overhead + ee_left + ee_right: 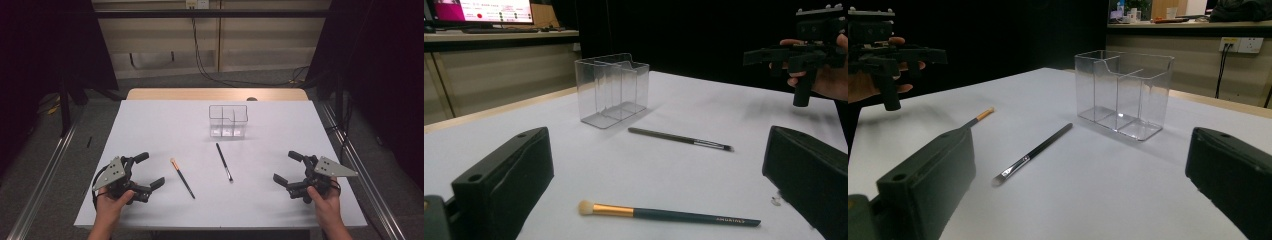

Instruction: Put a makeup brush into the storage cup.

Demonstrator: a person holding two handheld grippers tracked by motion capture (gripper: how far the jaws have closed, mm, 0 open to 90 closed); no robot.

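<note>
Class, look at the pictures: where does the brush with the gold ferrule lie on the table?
In the high view, the gold-ferrule brush lies flat on the white table, just right of the left gripper and left of the thin dark brush.

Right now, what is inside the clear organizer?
Nothing: the clear organizer shows bare compartments through its walls. Both brushes lie outside on the table: the gold-ferruled brush and the thin brush.

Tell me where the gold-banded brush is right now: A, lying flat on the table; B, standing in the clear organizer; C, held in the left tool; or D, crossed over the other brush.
A: the gold-banded brush lies flat on the white table, apart from the thin brush and the clear organizer, with the open left tool beside it, not touching.
</note>
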